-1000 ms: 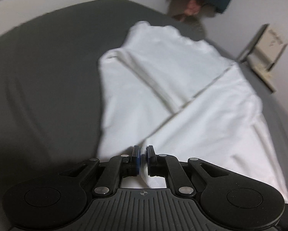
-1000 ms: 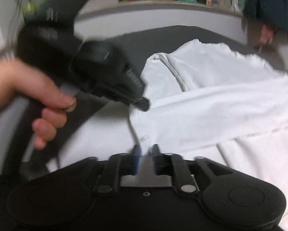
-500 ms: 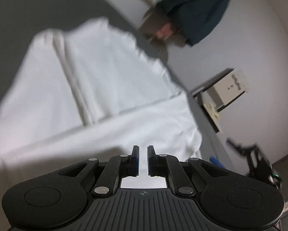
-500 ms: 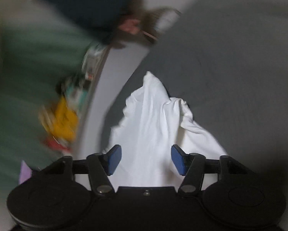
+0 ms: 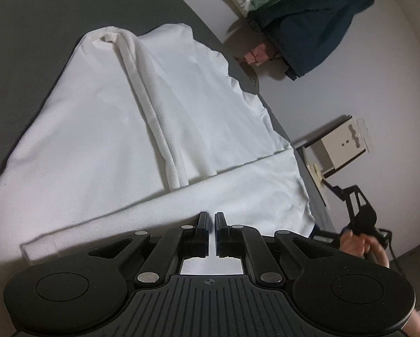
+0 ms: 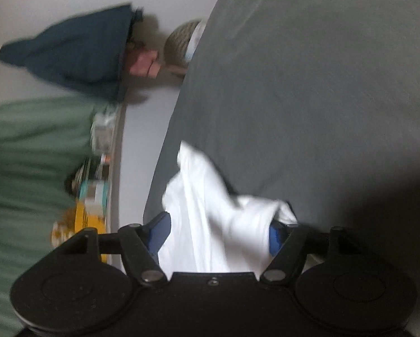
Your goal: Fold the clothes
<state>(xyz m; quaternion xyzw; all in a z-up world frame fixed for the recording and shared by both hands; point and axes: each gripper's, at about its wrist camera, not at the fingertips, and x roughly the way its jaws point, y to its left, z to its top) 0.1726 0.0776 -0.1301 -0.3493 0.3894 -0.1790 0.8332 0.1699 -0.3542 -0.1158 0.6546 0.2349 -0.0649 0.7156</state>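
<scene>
While the white shirt (image 5: 142, 129) lies spread on the grey bed (image 5: 41, 28), one side panel is folded across its lower part, and a rolled ridge runs down its middle. Your left claw (image 5: 209, 219) sits low over that folded panel, its jaws all but closed with only a thin slit between them; nothing is visibly pinched there. Your right claw (image 6: 218, 231) is at a bunched corner of the shirt (image 6: 210, 210). Its jaws are opening, and cloth lies between the blue pads (image 6: 158, 231), loose rather than pressed. In the left wrist view, your right hand (image 5: 358, 243) holds its claw off the bed's far edge. A dark blue garment (image 5: 316, 28) hangs on the wall beyond the bed. The right view is blurred.
</scene>
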